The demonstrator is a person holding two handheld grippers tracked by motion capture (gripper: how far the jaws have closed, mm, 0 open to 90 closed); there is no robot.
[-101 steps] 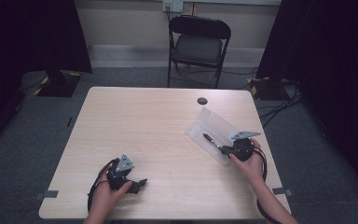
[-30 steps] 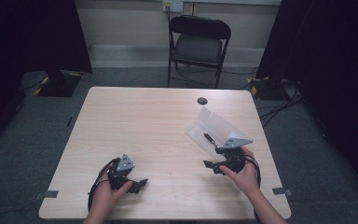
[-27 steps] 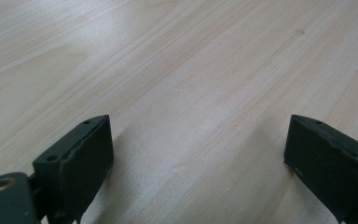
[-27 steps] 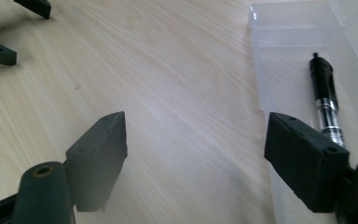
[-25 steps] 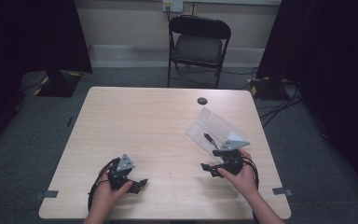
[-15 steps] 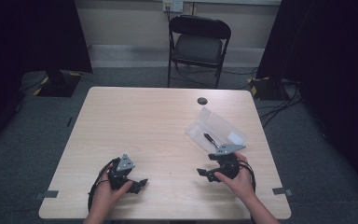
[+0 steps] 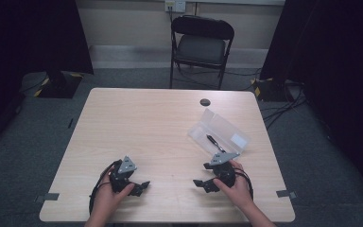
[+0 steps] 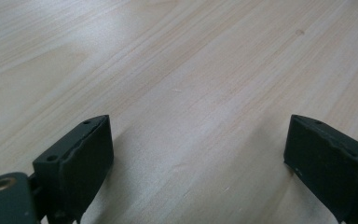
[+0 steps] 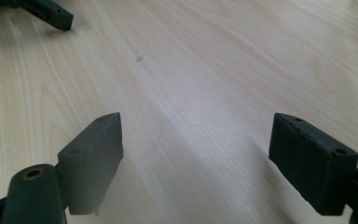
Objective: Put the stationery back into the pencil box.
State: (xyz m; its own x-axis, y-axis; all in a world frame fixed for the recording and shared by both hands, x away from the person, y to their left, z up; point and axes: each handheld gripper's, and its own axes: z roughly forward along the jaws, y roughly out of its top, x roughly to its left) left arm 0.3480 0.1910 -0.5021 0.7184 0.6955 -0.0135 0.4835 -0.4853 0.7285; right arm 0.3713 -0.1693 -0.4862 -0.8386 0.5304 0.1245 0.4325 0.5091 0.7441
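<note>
My left gripper [image 7: 142, 187] rests on the wooden table [image 7: 160, 127] near its front edge, held by a hand, with its jaws open and pointing right. In the left gripper view they [image 8: 198, 158] stand wide apart over bare wood. My right gripper [image 7: 200, 184] lies front right, open too, and points left toward the other one. Its own view [image 9: 196, 154] has only table between the jaws. A clear plastic case [image 7: 227, 131] with a black pen [image 7: 214, 143] inside lies open just behind the right hand.
A small black round cap [image 7: 204, 102] sits near the table's far edge. A black folding chair [image 7: 202, 45] stands behind the table. One jaw of the left gripper [image 9: 46, 11] shows at the top left of the right gripper view.
My right gripper has drawn back from the plastic case toward the front edge and swung left to face the left gripper. The left gripper has stayed put.
</note>
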